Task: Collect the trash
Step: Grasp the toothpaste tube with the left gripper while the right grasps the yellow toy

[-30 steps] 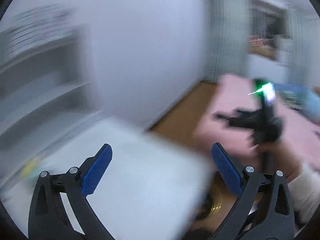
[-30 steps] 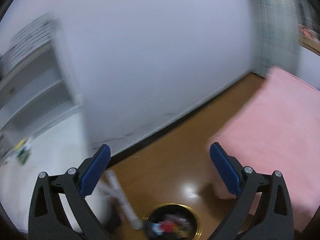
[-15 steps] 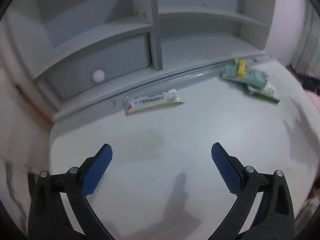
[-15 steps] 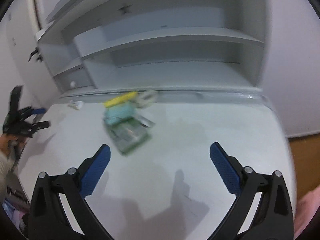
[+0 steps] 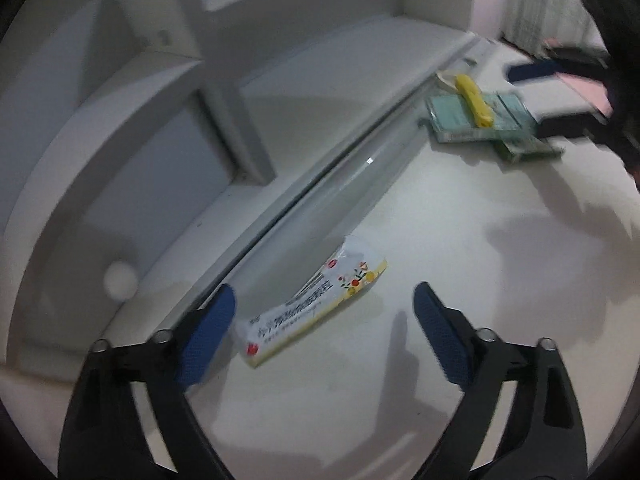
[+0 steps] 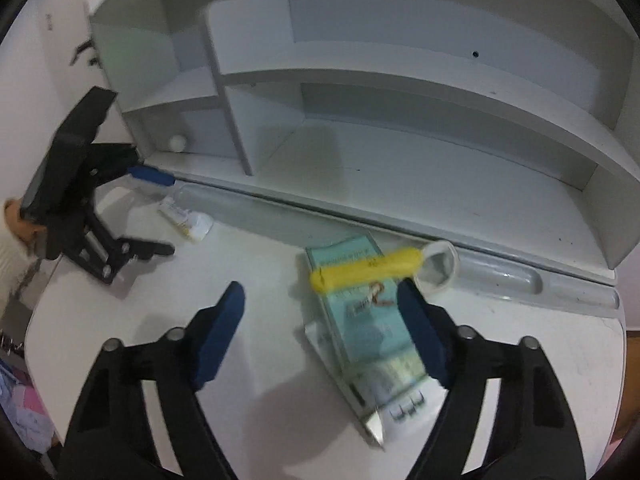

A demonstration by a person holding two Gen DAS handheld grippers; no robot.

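Over the white tabletop now instead of the floor and wall, both ready to grab. Left hand-held gripper, jaws closing round the yellow-edged wrapper, not yet pinching. Right hand-held gripper, jaws closing, beside teal packets under a yellow wrapper.

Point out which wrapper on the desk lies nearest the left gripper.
The white and yellow wrapper by the groove, lying between the closing fingers of the left gripper, not yet pinched. The teal packets with the yellow piece lie under the right gripper.

Left hand-held gripper and right hand-held gripper angle downward, jaws closing.
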